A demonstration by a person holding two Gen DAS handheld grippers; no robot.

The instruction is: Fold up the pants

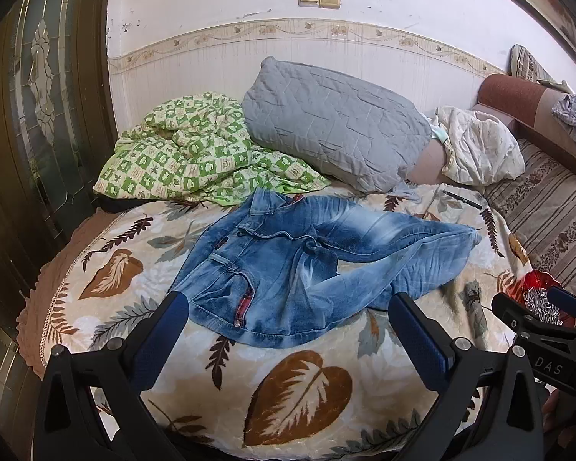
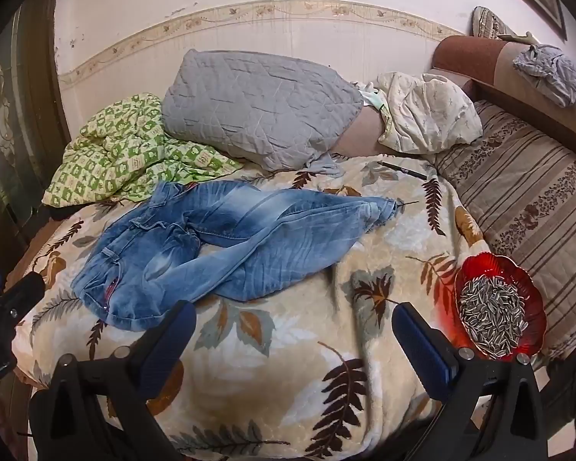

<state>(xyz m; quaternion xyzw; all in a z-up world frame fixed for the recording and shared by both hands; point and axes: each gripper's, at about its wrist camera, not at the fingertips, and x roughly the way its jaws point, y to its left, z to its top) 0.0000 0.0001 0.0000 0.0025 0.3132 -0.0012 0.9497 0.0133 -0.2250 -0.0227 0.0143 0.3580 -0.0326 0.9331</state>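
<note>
Hovering wide-open, empty left gripper (image 1: pixel 288 315) and right gripper (image 2: pixel 293 320) above rumpled jeans (image 1: pixel 288 253); flattening legs before folding.

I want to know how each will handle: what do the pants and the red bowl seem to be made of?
The pants: faded blue denim, judging by the whitened wash, stitched seams and stiff creases. The red bowl: glossy and translucent, casting a red glow on the blanket; glass or clear plastic, cannot tell which.
</note>
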